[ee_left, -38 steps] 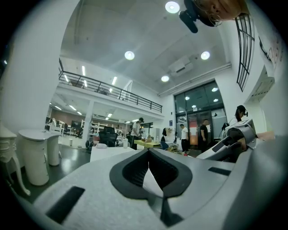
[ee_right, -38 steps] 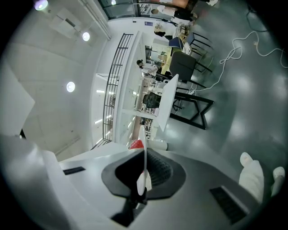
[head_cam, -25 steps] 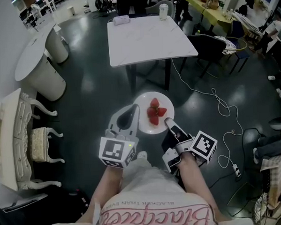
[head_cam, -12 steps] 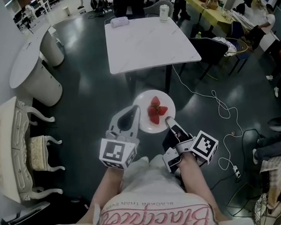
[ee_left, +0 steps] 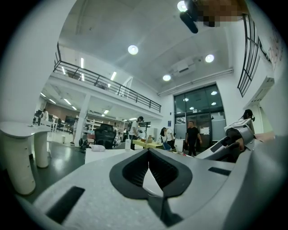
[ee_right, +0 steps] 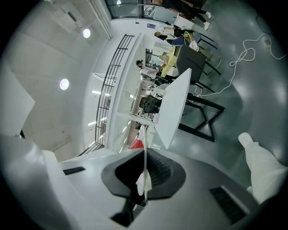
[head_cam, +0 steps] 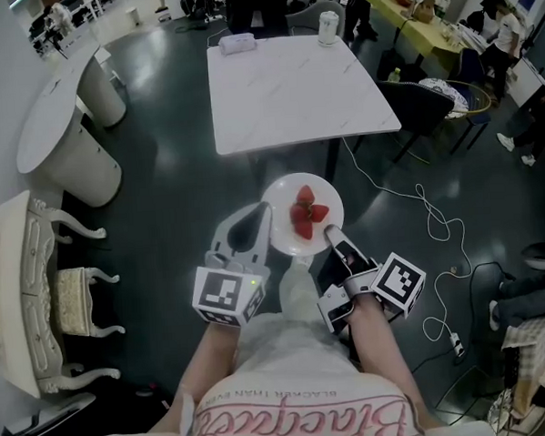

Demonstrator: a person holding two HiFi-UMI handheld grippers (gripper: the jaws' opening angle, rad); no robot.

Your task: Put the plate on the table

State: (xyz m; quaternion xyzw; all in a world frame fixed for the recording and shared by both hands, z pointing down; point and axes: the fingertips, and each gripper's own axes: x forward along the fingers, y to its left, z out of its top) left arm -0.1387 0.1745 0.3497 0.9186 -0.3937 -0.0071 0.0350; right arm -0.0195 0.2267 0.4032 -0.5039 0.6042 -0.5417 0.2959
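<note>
Head view: hardly shifted from half a second ago. Plate (head_cam: 302, 222) of strawberries (head_cam: 307, 213) still aloft between left gripper (head_cam: 257, 224) and right gripper (head_cam: 333, 239), over dark floor (head_cam: 171, 200), short of white tabletop (head_cam: 293, 84); cable (head_cam: 417, 196) nearby.
Left gripper view: fingers (ee_left: 130, 173) pinched onto plate rim.
Right gripper view: fingers (ee_right: 164, 173) clamped likewise on the rim.

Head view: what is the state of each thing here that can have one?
plate: held up in the air, not set down
strawberries: lying on the plate
left gripper: shut on the plate's rim
right gripper: shut on the plate's rim
table: standing ahead, no plate on it
</note>
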